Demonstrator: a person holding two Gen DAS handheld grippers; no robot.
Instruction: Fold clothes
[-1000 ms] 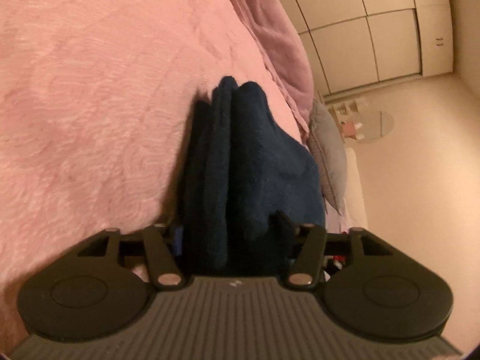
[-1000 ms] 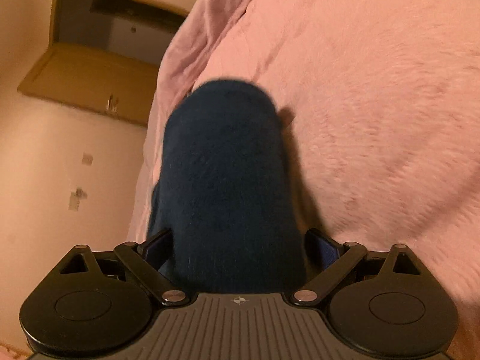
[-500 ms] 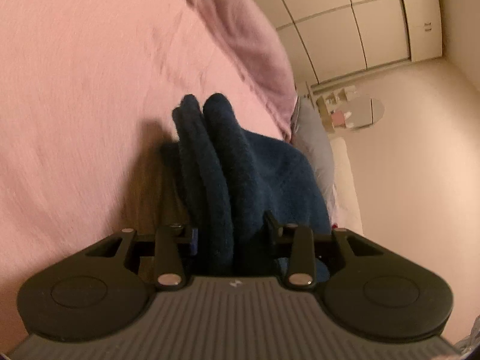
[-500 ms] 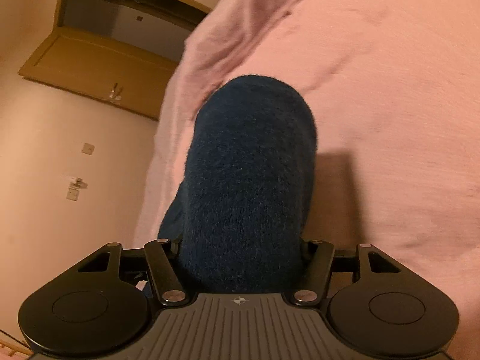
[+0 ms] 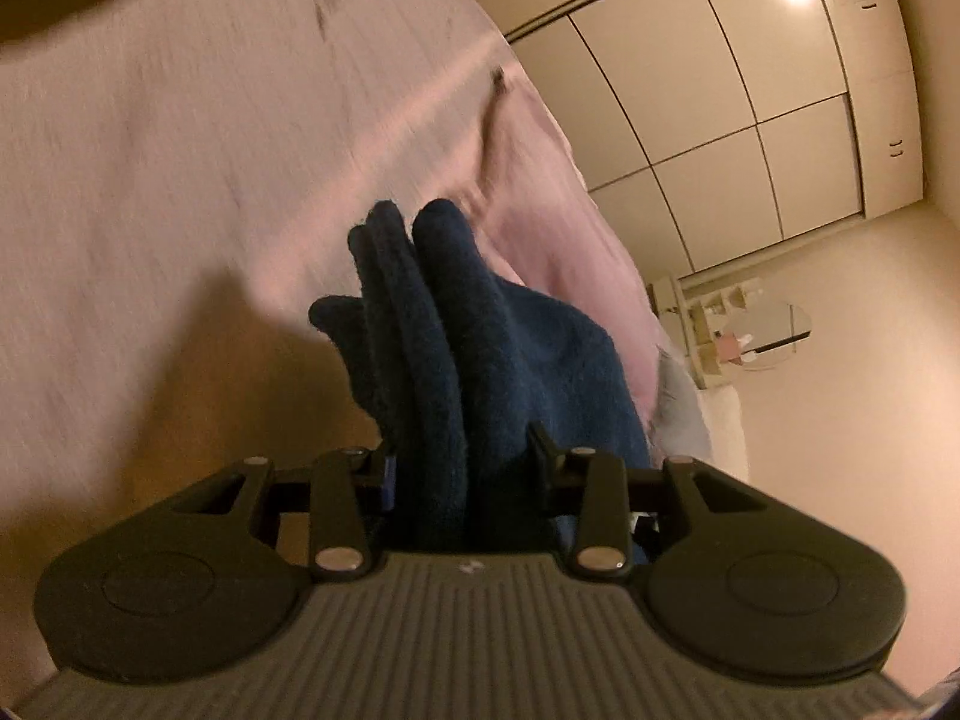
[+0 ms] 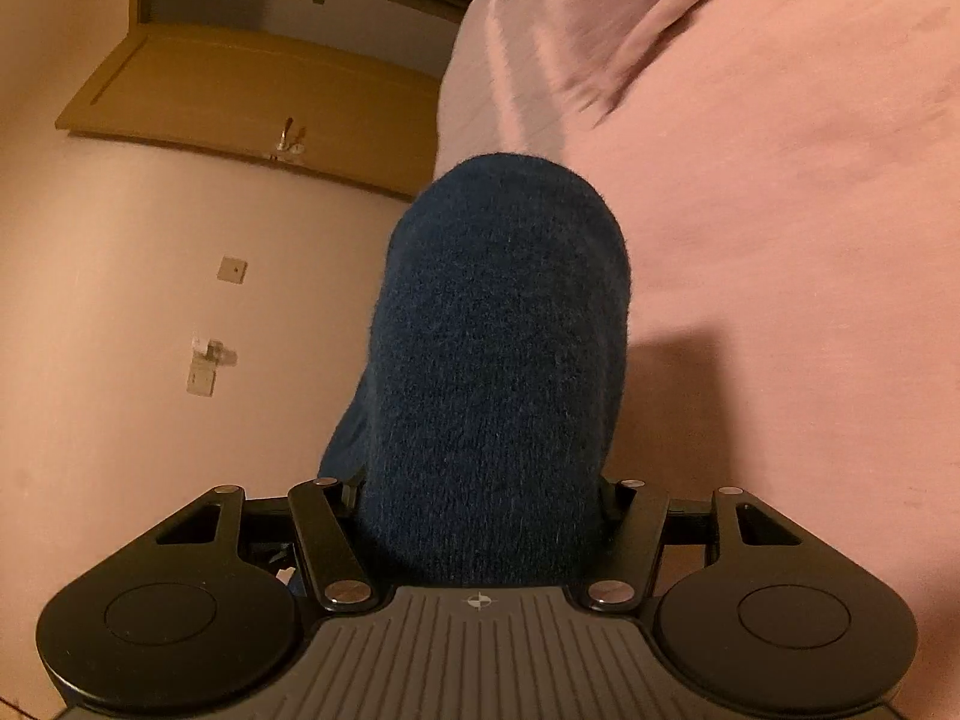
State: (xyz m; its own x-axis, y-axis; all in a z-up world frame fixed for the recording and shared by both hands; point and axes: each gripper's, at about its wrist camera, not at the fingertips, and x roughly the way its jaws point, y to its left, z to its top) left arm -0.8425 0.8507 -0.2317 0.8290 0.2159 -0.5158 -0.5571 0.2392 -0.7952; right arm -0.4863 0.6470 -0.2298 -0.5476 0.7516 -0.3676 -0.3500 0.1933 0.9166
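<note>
While no writing readable, left gripper [image 5: 462,474], right gripper [image 6: 480,516] clamp navy garment [image 6: 498,330].

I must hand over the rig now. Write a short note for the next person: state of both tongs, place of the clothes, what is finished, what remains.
Left tongs: shut on the dark blue fleece garment, gripping several bunched layers.
Right tongs: shut on the same garment, around a thick rounded fold.
Garment: held up between both tongs above the pink bedcover, not lying flat.
Done: garment picked up, already doubled over in both grips.
Left: lay it on the bedcover, finish and square the fold, release. I cannot see the rest of the garment or other clothes.
</note>
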